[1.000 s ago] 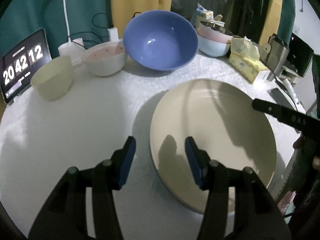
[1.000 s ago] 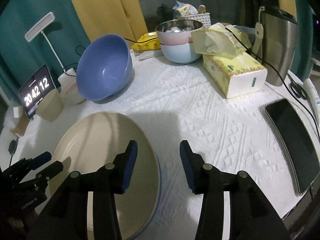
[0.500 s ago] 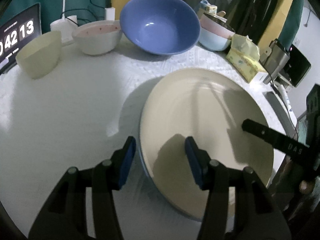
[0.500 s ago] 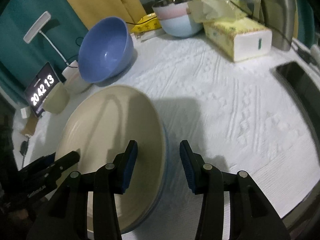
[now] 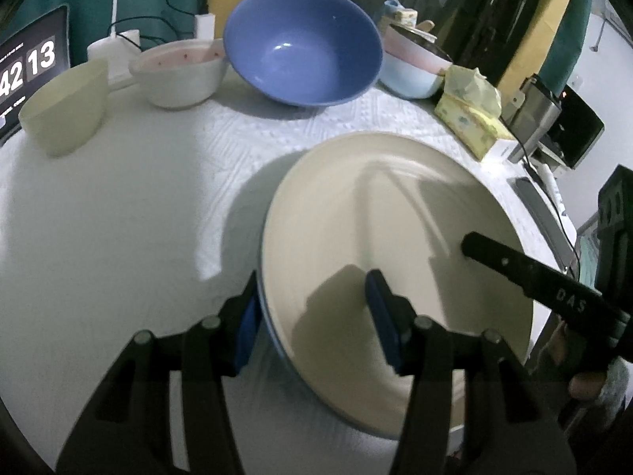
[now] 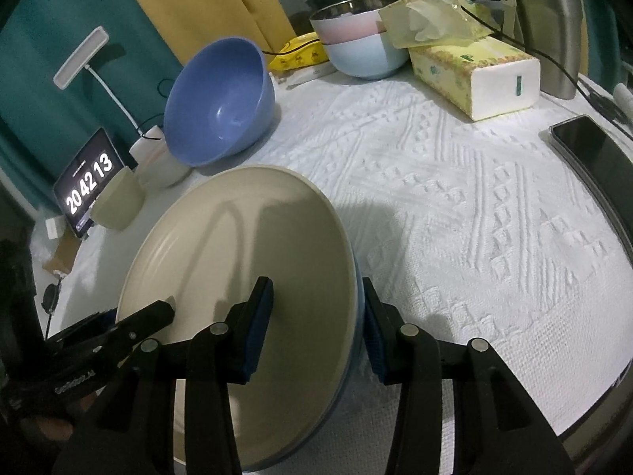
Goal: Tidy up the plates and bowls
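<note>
A large cream plate with a blue underside lies on the white tablecloth; it also shows in the right wrist view. My left gripper is open and straddles the plate's left rim, one finger outside, one over the plate. My right gripper is open and straddles the plate's right rim the same way. A big blue bowl stands tilted at the back. A white bowl and a pale green bowl sit to its left. Stacked pink and light blue bowls stand at the back.
A tissue box, a steel kettle and a phone lie on the right. A clock display and a desk lamp stand at the left. The table edge is close on the right.
Both grippers have moved in toward the plate and now straddle its opposite rims. The plate and bowls have stayed where they were.
</note>
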`<state>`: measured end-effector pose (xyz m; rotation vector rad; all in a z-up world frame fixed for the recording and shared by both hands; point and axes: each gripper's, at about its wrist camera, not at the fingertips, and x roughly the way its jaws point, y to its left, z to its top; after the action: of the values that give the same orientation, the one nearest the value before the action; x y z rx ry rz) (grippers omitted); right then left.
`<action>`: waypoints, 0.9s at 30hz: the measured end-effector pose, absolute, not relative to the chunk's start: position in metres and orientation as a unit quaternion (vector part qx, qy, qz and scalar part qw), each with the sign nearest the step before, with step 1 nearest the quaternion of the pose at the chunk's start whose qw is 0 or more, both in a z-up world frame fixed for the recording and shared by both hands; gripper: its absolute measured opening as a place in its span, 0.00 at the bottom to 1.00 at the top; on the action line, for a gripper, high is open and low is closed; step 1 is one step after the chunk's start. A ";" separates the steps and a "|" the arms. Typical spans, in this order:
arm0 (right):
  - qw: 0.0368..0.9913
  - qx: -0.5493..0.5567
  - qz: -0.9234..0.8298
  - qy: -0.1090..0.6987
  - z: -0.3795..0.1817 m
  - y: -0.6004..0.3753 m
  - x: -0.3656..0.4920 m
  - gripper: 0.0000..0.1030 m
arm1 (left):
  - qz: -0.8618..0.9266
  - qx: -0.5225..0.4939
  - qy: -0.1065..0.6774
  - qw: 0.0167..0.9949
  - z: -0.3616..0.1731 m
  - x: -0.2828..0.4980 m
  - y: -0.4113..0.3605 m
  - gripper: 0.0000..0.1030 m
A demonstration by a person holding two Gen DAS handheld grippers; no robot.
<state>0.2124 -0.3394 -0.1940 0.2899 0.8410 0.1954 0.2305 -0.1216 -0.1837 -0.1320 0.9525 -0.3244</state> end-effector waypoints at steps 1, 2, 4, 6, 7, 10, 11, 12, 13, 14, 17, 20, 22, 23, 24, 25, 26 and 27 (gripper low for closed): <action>0.898 0.142 0.093 0.406 -0.194 -0.339 0.212 0.44 | -0.156 -0.062 0.456 0.874 -0.183 0.230 -0.122 0.51; 0.898 0.143 0.092 0.406 -0.193 -0.340 0.212 0.43 | -0.155 -0.061 0.456 0.874 -0.182 0.229 -0.121 0.51; 0.899 0.143 0.091 0.404 -0.191 -0.339 0.211 0.43 | -0.155 -0.059 0.453 0.876 -0.181 0.226 -0.120 0.51; 0.901 0.140 0.089 0.401 -0.188 -0.337 0.210 0.43 | -0.155 -0.062 0.451 0.877 -0.179 0.224 -0.118 0.51; 0.902 0.139 0.090 0.400 -0.186 -0.336 0.210 0.43 | -0.154 -0.062 0.449 0.878 -0.178 0.223 -0.117 0.51; 0.904 0.135 0.091 0.396 -0.181 -0.333 0.209 0.43 | -0.153 -0.064 0.443 0.881 -0.174 0.220 -0.112 0.51; 0.904 0.135 0.091 0.395 -0.180 -0.332 0.209 0.43 | -0.152 -0.064 0.441 0.882 -0.173 0.219 -0.110 0.51; 0.905 0.133 0.092 0.394 -0.179 -0.330 0.209 0.43 | -0.150 -0.064 0.438 0.884 -0.171 0.218 -0.109 0.51; 0.905 0.132 0.093 0.393 -0.177 -0.328 0.209 0.43 | -0.149 -0.064 0.436 0.885 -0.170 0.218 -0.107 0.51; 0.906 0.132 0.094 0.392 -0.176 -0.325 0.209 0.43 | -0.148 -0.065 0.435 0.886 -0.168 0.217 -0.105 0.51; 0.907 0.128 0.097 0.389 -0.171 -0.318 0.209 0.43 | -0.145 -0.069 0.431 0.888 -0.165 0.216 -0.097 0.51; 0.908 0.124 0.102 0.386 -0.167 -0.311 0.210 0.43 | -0.141 -0.073 0.428 0.890 -0.162 0.216 -0.089 0.51; 0.908 0.124 0.105 0.385 -0.165 -0.306 0.212 0.43 | -0.137 -0.072 0.423 0.893 -0.159 0.215 -0.084 0.51; 0.908 0.122 0.107 0.385 -0.164 -0.303 0.213 0.43 | -0.135 -0.074 0.422 0.894 -0.158 0.214 -0.081 0.51; 0.909 0.121 0.109 0.385 -0.163 -0.300 0.214 0.43 | -0.133 -0.076 0.421 0.894 -0.157 0.214 -0.077 0.51; 0.908 0.119 0.111 0.385 -0.161 -0.296 0.216 0.43 | -0.130 -0.078 0.420 0.895 -0.157 0.214 -0.074 0.51; 0.908 0.118 0.113 0.385 -0.160 -0.292 0.217 0.43 | -0.127 -0.081 0.419 0.895 -0.156 0.214 -0.069 0.51; 0.908 0.115 0.115 0.385 -0.159 -0.288 0.218 0.43 | -0.125 -0.084 0.418 0.896 -0.155 0.214 -0.065 0.51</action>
<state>0.2179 -0.2878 -0.1592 0.2376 0.7948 0.2371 0.2138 -0.0650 -0.1555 -0.1735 0.8662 -0.2586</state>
